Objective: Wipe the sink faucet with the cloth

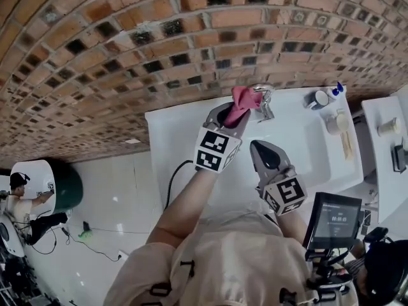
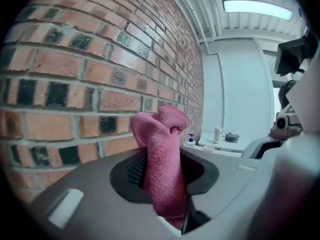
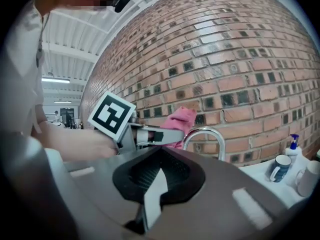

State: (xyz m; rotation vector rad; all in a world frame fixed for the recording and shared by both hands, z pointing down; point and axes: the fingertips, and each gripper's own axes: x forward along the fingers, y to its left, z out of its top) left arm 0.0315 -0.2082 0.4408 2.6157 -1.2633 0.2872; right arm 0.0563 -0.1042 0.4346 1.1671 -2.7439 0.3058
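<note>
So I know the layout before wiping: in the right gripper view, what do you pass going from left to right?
Marker cube → cloth → faucet → mug.

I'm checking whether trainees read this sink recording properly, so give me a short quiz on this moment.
1. What does the left gripper hold? A) a sponge B) a pink cloth C) a brush
2. True or false: the right gripper holds nothing.
3. Which two things stand right of the faucet in the head view?
Key: 1 B. 2 True. 3 A mug and a blue-topped pump bottle.
</note>
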